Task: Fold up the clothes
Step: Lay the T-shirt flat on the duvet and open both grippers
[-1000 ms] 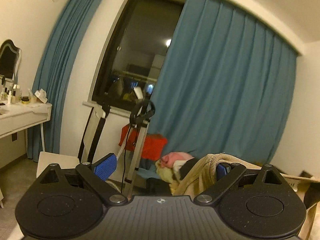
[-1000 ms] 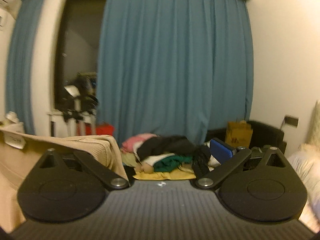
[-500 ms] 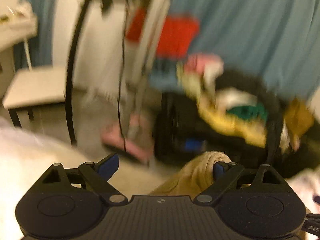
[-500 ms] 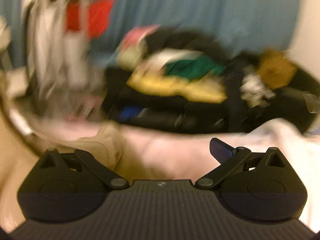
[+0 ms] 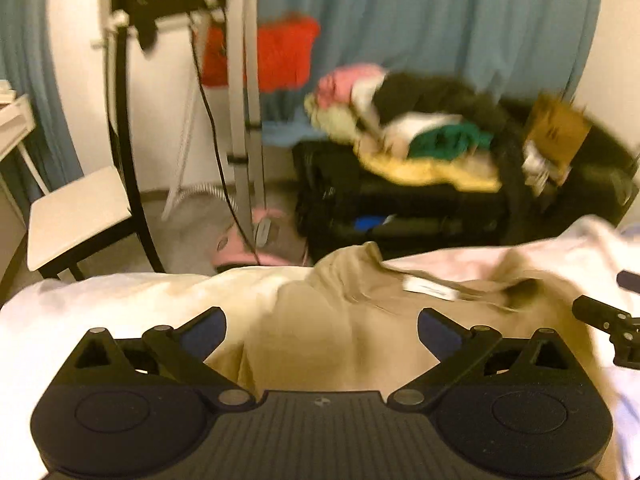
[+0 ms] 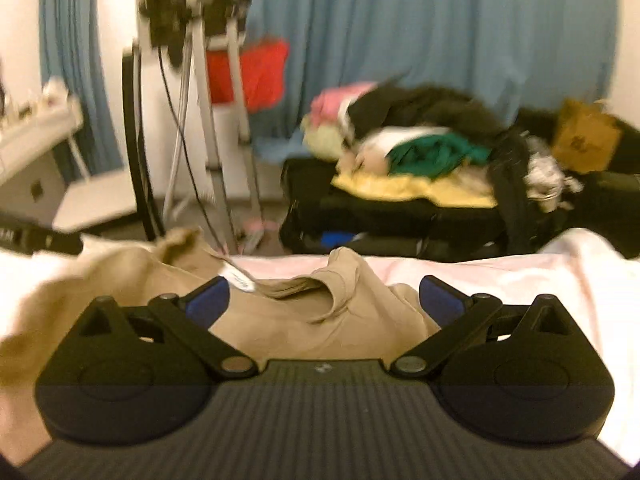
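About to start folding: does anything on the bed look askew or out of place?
Yes. The beige garment lies rumpled on the white bedding, collar bunched and its label flipped out. Both grippers are open above it, holding nothing.

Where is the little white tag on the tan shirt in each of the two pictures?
Left wrist view: the white tag lies right of centre on the tan shirt, ahead of the left gripper.
Right wrist view: the tag sits left of centre, just above the right gripper and its left finger.
Shared landmark: the green garment on the clothes pile behind.
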The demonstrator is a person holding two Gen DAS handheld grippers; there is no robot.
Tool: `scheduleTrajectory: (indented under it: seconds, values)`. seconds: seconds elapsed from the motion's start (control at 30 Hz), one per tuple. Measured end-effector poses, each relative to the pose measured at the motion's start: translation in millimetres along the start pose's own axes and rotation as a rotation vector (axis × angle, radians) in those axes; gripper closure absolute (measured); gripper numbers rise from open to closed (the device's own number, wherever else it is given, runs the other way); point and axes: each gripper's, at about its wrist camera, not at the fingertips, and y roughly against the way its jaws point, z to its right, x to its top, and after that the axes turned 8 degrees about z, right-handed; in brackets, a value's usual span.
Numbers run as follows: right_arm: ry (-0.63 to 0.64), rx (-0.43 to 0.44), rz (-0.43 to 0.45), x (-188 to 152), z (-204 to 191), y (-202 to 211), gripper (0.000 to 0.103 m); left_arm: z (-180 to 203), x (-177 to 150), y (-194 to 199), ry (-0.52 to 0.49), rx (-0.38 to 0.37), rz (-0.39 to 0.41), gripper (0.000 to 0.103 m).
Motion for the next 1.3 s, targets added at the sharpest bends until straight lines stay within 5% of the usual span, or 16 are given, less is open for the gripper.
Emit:
scheduleTrajectory:
  seconds: [0.27,0.53,0.73,1.0,1.3]
  values:
    - [-0.149,0.011,0.201,-39,-2,197,0.0,7,-102,217,0.092,-0.033,0.232,0.001]
    - [-0.196,0.034,0.354,-94,6,321,0.0,-11,-157,301,0.218,-0.065,0.232,0.004]
    - [-0.277,0.056,0.364,-127,13,322,0.0,-40,-165,285,0.423,-0.097,0.161,0.007]
    - [-0.344,0.05,0.268,-153,23,275,0.0,-96,-176,199,0.663,-0.039,0.052,0.018]
    - [-0.389,-0.014,0.206,-160,34,215,0.0,-169,-171,110,0.947,-0.029,0.081,0.018]
